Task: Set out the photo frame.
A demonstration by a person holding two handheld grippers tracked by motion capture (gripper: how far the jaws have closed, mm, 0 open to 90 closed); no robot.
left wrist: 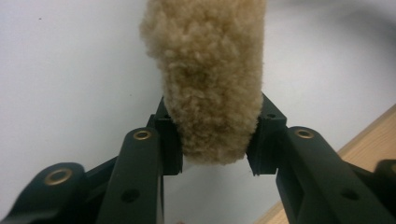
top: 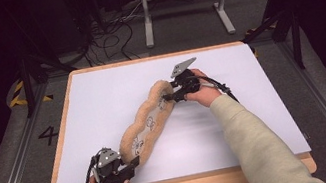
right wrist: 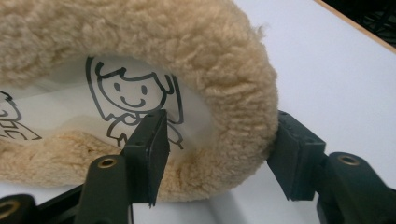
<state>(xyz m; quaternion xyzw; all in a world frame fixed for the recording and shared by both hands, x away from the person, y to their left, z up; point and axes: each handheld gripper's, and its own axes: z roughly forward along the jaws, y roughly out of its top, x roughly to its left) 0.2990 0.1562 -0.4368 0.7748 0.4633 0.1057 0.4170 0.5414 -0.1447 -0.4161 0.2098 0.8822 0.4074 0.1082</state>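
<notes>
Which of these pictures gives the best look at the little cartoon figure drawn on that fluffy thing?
The right gripper view: the cartoon figure sits close and sharp inside the fluffy rim. In the high view the drawings are tiny marks. The left gripper view looks at the fleece end between the jaws.

**Tan fleece, white panel, black line drawings**

The plush cushion (top: 148, 122) has a curly tan fleece border around a white centre printed with black outline cartoon figures, one a smiling child. It lies on a white desk (top: 102, 102) edged in pale wood. Both hand-held grippers are black.
</notes>
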